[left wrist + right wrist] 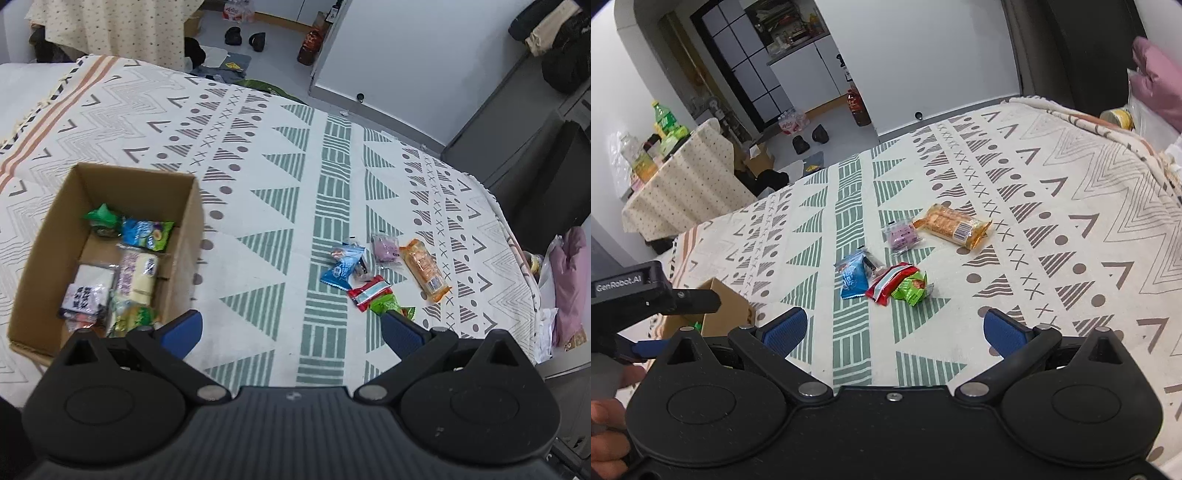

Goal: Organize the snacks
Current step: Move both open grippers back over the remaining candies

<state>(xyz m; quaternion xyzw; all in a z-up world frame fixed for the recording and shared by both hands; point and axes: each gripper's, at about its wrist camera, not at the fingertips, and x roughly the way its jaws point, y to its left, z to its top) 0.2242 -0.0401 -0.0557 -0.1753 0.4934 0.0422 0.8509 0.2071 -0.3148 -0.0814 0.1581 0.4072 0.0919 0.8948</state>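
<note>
My right gripper hangs over the patterned bedspread with its jaws wide apart and nothing between them; my left gripper is spread and empty too, just beside the cardboard box at its ten o'clock. From the right gripper, the loose snacks lie at twelve o'clock: nearest the green packet, touching the red packet, then the blue packet. Farther on sit the purple packet and the orange biscuit pack, its long axis running ten to four. I judge the right gripper nearer the pile.
</note>
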